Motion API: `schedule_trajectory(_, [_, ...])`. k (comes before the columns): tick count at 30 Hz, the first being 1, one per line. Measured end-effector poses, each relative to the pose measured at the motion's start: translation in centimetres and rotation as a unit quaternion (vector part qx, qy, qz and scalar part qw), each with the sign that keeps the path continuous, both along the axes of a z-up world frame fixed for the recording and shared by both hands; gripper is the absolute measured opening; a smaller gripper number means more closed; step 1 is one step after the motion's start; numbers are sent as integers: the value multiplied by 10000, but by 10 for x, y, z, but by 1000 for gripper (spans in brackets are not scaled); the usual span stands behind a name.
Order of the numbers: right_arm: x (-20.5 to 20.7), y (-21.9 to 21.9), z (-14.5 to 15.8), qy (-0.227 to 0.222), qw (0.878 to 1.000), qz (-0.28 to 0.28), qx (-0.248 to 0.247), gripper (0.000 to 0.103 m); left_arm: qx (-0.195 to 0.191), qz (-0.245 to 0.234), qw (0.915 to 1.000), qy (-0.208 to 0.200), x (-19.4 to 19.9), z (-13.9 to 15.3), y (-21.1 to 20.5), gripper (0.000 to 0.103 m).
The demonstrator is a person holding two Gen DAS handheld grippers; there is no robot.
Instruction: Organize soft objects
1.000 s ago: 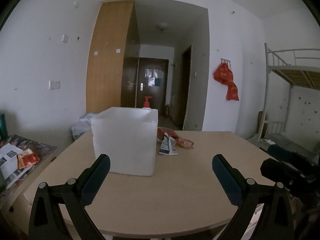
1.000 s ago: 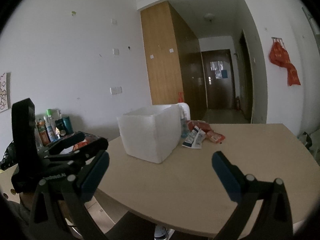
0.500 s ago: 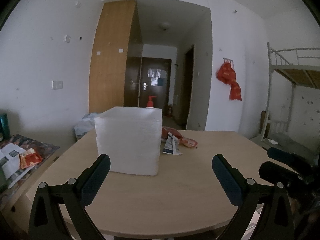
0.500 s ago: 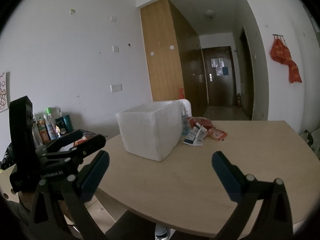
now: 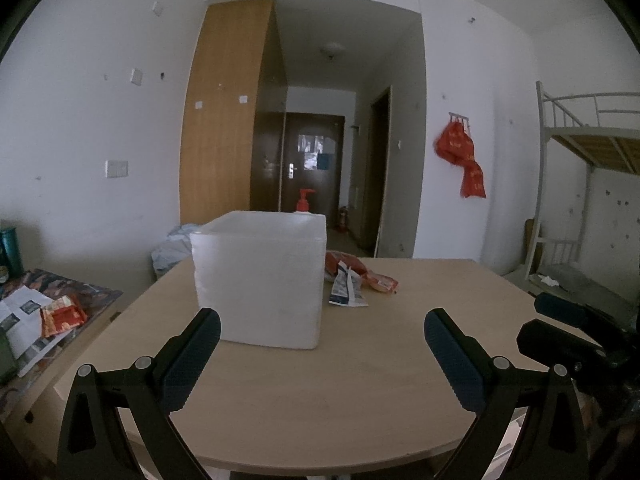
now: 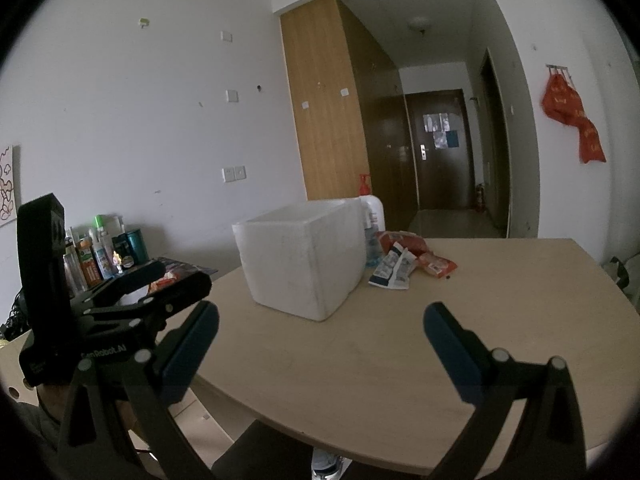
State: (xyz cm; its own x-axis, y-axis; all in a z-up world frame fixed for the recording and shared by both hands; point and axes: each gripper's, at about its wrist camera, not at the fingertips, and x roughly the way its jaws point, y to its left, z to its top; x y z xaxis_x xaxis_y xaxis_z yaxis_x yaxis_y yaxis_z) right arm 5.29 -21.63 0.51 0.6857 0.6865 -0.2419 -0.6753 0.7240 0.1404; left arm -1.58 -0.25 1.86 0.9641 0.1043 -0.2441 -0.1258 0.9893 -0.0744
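Left wrist view shows the left tool (image 5: 322, 336) spread and empty above the counter's (image 5: 360, 392) near edge; the right tool (image 6: 320, 328) is likewise spread, holding nothing. Further in stands a white foam box (image 5: 260, 280), likely the bin. Beyond it, toward the far edge, the snack packets (image 6: 404, 262) lie heaped, well apart from both tools.

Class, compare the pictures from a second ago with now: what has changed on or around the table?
Only the viewpoint shifted: both cameras sank slightly lower. The left gripper and right gripper stay open and empty; the foam box and snack packets have not moved.
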Motion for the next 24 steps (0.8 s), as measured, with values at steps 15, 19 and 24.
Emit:
schedule_trajectory(15, [-1,2,-1,-19,10000,13,-6,103,22,-24,10000,3,-3,2,0,102])
schedule_trajectory(19, [-1,3,-1,-25,10000,16,-10,103,30,-16,10000,5,-2,3,0,102])
schedule_trajectory(24, [-3,2,-1,-28,10000,19,-9,103,44,-18,10000,8,-1,4,0,102])
